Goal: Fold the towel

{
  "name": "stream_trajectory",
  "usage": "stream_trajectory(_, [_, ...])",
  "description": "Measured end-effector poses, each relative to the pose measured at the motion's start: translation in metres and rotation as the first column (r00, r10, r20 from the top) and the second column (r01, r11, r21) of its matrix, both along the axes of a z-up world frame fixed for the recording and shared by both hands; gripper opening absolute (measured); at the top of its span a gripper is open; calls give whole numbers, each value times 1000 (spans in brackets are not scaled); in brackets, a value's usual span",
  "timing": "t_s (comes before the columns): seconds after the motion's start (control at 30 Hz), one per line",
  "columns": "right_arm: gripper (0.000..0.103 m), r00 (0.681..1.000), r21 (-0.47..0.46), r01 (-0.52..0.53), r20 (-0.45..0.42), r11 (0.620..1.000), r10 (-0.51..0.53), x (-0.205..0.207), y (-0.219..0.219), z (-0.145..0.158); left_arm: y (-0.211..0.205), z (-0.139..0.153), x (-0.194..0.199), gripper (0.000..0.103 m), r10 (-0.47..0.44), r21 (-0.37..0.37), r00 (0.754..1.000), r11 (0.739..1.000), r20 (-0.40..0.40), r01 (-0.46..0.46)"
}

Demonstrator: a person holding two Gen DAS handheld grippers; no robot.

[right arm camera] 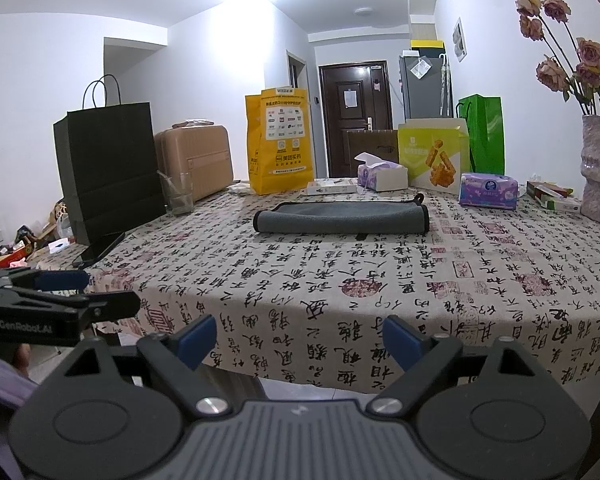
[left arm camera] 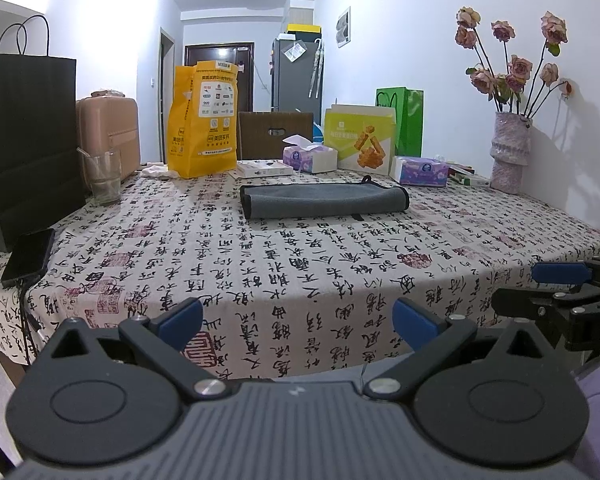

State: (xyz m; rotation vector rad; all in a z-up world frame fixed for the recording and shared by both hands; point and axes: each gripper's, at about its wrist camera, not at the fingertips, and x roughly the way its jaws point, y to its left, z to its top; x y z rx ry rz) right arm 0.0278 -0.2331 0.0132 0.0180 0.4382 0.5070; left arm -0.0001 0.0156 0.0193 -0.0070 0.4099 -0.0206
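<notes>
A grey towel with black edging (left arm camera: 323, 200) lies folded into a flat rectangle in the middle of the table; it also shows in the right wrist view (right arm camera: 342, 218). My left gripper (left arm camera: 298, 320) is open and empty, held at the table's near edge, well short of the towel. My right gripper (right arm camera: 299, 340) is also open and empty at the near edge. The right gripper shows side-on at the right of the left wrist view (left arm camera: 556, 284), and the left gripper at the left of the right wrist view (right arm camera: 64, 292).
The table carries a calligraphy-print cloth (left arm camera: 300, 264). At its back stand a black paper bag (left arm camera: 24, 136), a glass (left arm camera: 105, 178), a yellow bag (left arm camera: 204, 120), tissue packs (left arm camera: 310, 158), a snack box (left arm camera: 360, 136) and a vase of flowers (left arm camera: 510, 152). A phone (left arm camera: 28, 256) lies at the left.
</notes>
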Motion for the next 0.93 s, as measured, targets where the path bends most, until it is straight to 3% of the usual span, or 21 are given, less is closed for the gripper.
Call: stream_trajectory(0.93, [94, 1000, -2, -2, -1, 1000, 2, 0, 0, 0, -1, -1, -1, 103, -34, -4, 999, 999, 1, 34])
